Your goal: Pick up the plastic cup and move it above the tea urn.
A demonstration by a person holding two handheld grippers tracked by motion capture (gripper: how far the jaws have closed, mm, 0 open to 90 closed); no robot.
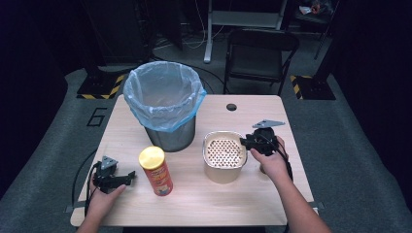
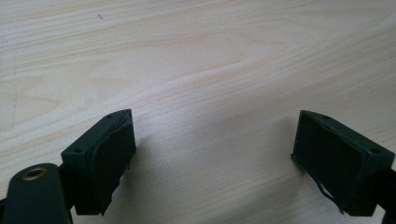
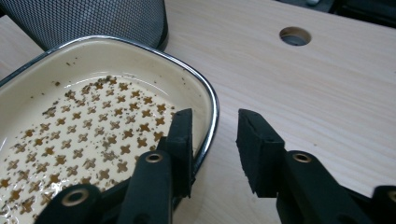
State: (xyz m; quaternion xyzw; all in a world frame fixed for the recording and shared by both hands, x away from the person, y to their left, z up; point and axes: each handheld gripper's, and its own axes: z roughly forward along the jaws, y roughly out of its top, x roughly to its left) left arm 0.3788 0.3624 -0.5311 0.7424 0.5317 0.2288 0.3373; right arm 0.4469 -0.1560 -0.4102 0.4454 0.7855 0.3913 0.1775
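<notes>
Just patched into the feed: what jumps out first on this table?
The blue-lined waste bin at the table's far side dominates. In front of it stand a red snack can with a yellow lid and, to its right, a cream dish patterned with small brown crosses. The right tongs straddle that dish's rim, jaws open; the left tongs rest open at the near left, over bare wood.

Left gripper jaws: bare table between and ahead.
Right gripper jaws: dish rim between them; mesh bin beyond; open tabletop outside.
</notes>
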